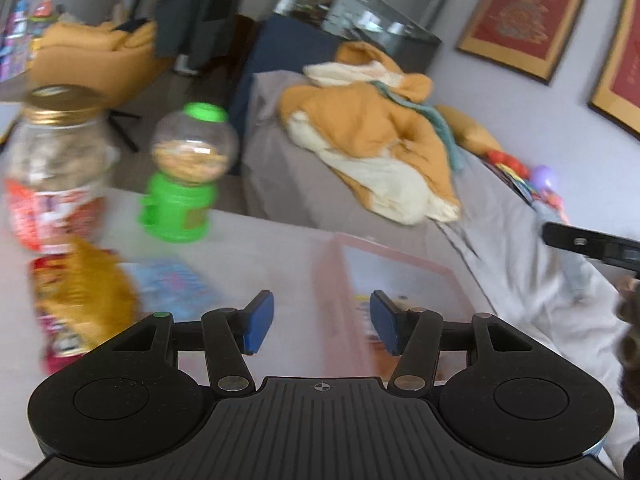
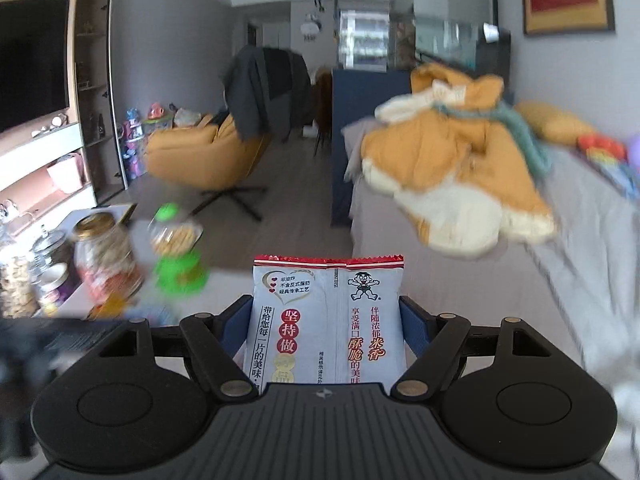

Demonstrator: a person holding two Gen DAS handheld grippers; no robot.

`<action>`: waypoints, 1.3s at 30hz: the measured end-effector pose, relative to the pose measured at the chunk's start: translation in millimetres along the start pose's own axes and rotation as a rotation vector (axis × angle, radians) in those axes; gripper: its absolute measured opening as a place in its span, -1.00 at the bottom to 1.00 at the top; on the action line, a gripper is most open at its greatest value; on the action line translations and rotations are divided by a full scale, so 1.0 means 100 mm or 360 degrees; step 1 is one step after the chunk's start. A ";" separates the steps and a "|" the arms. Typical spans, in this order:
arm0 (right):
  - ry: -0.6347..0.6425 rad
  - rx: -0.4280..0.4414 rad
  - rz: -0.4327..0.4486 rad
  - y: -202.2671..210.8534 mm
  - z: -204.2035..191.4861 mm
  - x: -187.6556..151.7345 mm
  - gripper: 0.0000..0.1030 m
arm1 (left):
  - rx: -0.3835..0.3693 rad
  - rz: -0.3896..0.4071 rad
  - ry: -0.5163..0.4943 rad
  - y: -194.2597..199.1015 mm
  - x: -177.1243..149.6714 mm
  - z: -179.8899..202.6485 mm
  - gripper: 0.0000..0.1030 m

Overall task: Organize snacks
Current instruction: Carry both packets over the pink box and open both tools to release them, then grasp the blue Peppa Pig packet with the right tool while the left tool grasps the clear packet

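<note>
Left wrist view: the left tool (image 1: 322,322) hangs spread with nothing between its 2 blue pads (image 1: 260,322); it hovers over the pale tabletop (image 1: 256,248) by the near-left corner of a clear pink-rimmed box (image 1: 394,268); at left stand a gold-lidded glass jar (image 1: 56,164) and a green candy dispenser (image 1: 186,172), with a yellow snack bag (image 1: 80,304) and a blue packet (image 1: 170,286) lying nearer; all is blurred; an orange blanket (image 1: 372,140) lies on the grey sofa (image 1: 520,240).

Right wrist view: the right tool (image 2: 327,320) pinches a pale-blue rice cracker packet (image 2: 326,316) upright by its 2 side edges, raised above the tabletop; the jar and dispenser stand blurred at lower left.
</note>
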State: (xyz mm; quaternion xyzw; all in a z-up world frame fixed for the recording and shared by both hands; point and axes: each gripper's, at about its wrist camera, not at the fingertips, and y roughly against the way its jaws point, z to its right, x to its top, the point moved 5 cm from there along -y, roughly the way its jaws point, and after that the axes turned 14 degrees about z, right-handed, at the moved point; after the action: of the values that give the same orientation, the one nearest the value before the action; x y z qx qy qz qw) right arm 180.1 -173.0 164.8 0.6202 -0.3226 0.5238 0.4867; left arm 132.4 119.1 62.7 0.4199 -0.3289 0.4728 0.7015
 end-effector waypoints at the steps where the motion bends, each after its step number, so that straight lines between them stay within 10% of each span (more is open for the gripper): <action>1: 0.0056 -0.0020 0.0001 -0.14 -0.02 0.01 0.64 | 0.0039 0.0009 0.0018 0.06 0.02 -0.12 0.14; 13: -0.0127 0.0069 -0.0344 -0.81 -0.43 -0.43 0.65 | 0.0577 0.0266 0.0361 0.58 -0.13 -1.66 0.14; 25: -0.0135 0.0434 -0.0511 -1.58 -2.33 -0.89 0.66 | 0.0495 0.0437 0.0337 0.75 -0.16 -1.73 0.14; 33: -0.0109 0.0258 -0.0514 -2.44 -2.51 -1.10 0.66 | 0.0423 0.0368 0.0318 0.68 -0.22 -1.68 0.14; 39: -0.0141 0.0415 -0.0611 -2.14 -2.41 -1.18 0.23 | 0.0444 0.0381 0.0325 0.69 -0.24 -1.71 0.14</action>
State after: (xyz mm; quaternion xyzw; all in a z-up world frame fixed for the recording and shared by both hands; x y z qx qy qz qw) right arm 264.9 108.6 -11.1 0.7502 -0.1491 0.4312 0.4785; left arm 70.3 278.1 -12.1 0.4208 -0.2349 0.6338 0.6051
